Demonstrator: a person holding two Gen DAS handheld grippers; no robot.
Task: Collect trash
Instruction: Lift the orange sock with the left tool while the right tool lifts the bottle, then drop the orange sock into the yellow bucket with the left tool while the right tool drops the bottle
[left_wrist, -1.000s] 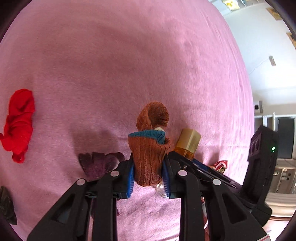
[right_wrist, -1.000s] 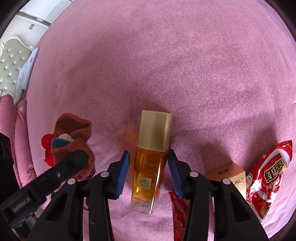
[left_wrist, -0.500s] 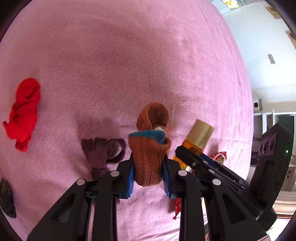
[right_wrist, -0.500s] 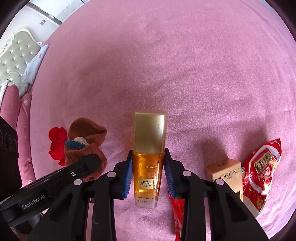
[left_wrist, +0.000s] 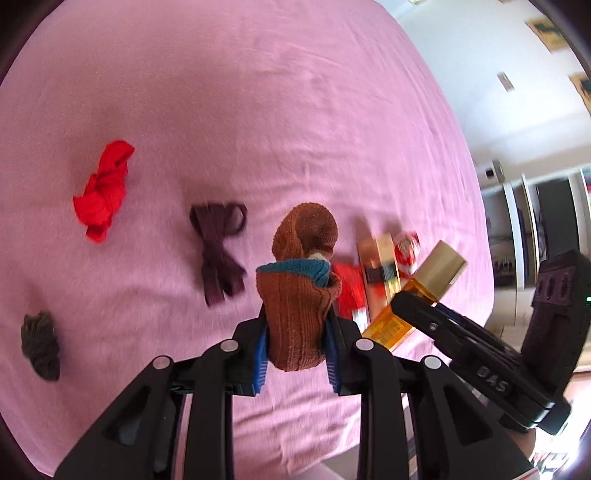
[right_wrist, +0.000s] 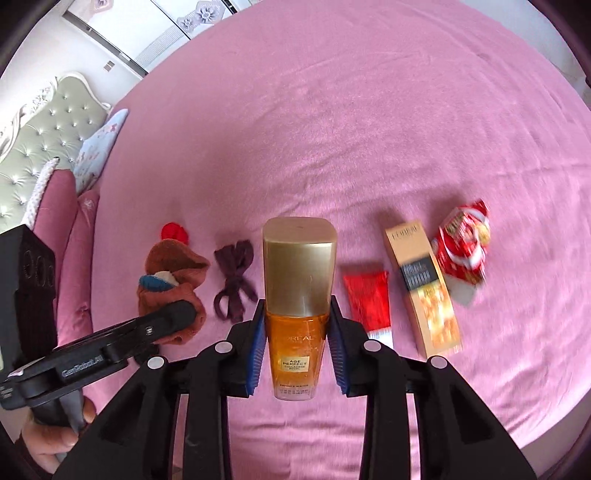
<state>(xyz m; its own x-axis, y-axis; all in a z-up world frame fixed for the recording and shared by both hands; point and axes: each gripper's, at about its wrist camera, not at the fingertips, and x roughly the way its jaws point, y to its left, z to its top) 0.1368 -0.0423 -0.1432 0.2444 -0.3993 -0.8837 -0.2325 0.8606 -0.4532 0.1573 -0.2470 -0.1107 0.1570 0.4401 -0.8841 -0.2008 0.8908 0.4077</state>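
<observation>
Carrying a smooth amber glass bottle with a gold cap (right_wrist: 297, 295) clamped in my right gripper (right_wrist: 297, 354), I risk it sliding out. My left gripper (left_wrist: 295, 343) is clamped on a soft, rolled brown knitted sock (left_wrist: 297, 295), which could sag free.

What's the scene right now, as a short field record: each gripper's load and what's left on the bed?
left gripper: shut on brown sock
right gripper: shut on amber bottle, gold cap up
surface: pink bedspread
left on bed: red sock, purple sock, dark sock, red sachet, gold carton, red snack bag
</observation>
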